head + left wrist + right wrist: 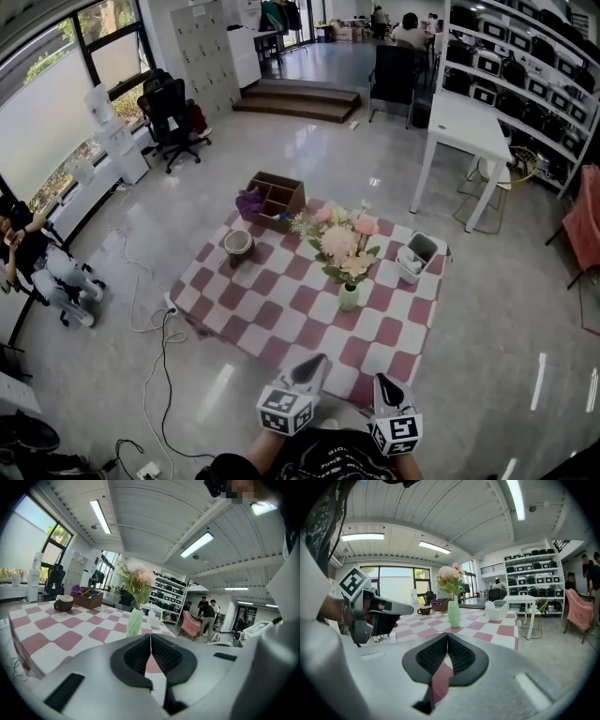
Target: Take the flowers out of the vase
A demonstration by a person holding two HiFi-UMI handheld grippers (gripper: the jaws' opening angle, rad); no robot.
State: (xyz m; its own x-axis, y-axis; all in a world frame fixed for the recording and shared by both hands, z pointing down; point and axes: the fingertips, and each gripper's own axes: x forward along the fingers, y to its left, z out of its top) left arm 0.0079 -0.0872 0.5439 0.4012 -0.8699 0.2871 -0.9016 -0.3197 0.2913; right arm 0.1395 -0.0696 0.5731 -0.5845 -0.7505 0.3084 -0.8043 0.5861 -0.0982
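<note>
At the left edge of the head view a person point(37, 267) sits by the window; toward the upper left stands a black office chair point(173, 117). The red-and-white checked cloth point(281, 314) fills the middle of the frame; on its upper left part sits a small brown cup point(238, 244); just beyond it, at the cloth's far edge, is a wooden box point(279, 195) with compartments and something purple point(249, 202) at its left side. Right of centre the pale green vase point(349, 297) stands upright on the cloth, with the flowers point(342, 242) in it, pink and cream blooms among green leaves; further right a white basket point(417, 255) rests near the cloth's right edge; a white table point(469, 127) and dark shelves point(525, 56) take up the upper right.

At bottom centre the left gripper point(312, 367) and, to its right, the right gripper point(386, 386) are held side by side at the cloth's near edge, well apart from the vase and pointing toward it. In the left gripper view the jaws are pressed together with nothing between them, the vase just above them in the frame; in the right gripper view the jaws likewise meet, empty, with the vase at centre and the left gripper at the frame's left.
</note>
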